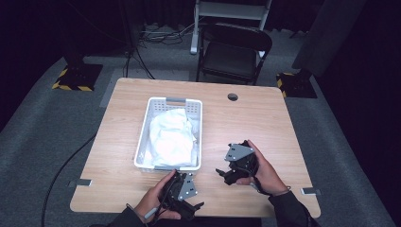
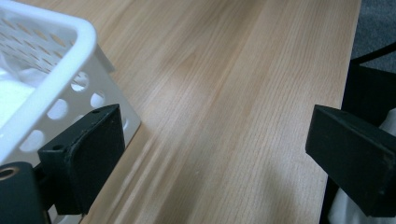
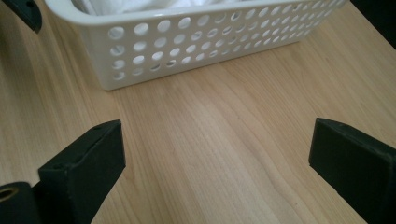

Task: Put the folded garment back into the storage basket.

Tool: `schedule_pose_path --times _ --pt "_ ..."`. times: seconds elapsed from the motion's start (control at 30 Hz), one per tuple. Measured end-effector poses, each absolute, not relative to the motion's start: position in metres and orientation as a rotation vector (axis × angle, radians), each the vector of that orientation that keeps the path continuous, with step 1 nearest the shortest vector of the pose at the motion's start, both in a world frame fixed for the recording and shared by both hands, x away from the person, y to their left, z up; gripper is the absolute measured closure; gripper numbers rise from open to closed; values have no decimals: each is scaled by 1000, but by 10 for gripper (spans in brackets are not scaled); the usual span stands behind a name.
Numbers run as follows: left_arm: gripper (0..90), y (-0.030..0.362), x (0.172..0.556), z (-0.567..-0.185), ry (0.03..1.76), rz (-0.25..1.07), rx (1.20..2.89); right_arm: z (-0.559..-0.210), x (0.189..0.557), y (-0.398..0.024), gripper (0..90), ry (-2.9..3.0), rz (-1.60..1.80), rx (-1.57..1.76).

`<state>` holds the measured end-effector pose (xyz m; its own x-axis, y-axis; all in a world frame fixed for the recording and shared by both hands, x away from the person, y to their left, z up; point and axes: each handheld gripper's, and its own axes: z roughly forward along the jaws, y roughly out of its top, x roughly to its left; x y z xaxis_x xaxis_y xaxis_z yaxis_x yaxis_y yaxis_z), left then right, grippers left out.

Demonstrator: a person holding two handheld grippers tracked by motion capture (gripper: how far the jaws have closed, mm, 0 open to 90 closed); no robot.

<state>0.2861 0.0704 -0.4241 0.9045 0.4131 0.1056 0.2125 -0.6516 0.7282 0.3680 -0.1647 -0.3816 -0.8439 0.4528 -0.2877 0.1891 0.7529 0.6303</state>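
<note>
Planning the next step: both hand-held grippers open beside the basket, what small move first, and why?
Probably ease the right hand-held gripper toward the white cloth in the basket: both grippers hold nothing, and its camera already faces the basket's side wall.

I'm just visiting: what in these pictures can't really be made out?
- White cloth in the basket: high view, too bright and bunched to tell what item it is or how many.
- Basket floor: hidden under the cloth.
- Left gripper jaw tips: high view, dark against hand and table edge.
- Basket: cut off by the left gripper view's edge.
</note>
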Motion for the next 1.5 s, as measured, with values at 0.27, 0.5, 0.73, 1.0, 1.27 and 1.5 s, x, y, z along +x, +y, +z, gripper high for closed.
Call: schedule_pose_path --times 0.27,0.5,0.73,1.0,1.27,1.5 --pt "40 74 291 -432 467 316 2326 -389 361 -175 35 2538 805 493" --pt "41 76 293 -438 473 315 2348 -397 359 -186 35 2545 796 543" --pt "42 78 293 -443 476 290 2357 -406 358 -198 35 2547 797 590" --pt "37 82 295 -450 516 267 2368 -411 352 -214 35 2542 797 629" --pt "29 88 300 -455 549 175 2336 -417 344 -228 35 2537 778 642" --pt "26 89 299 -456 549 174 2330 -423 338 -238 35 2528 773 662"
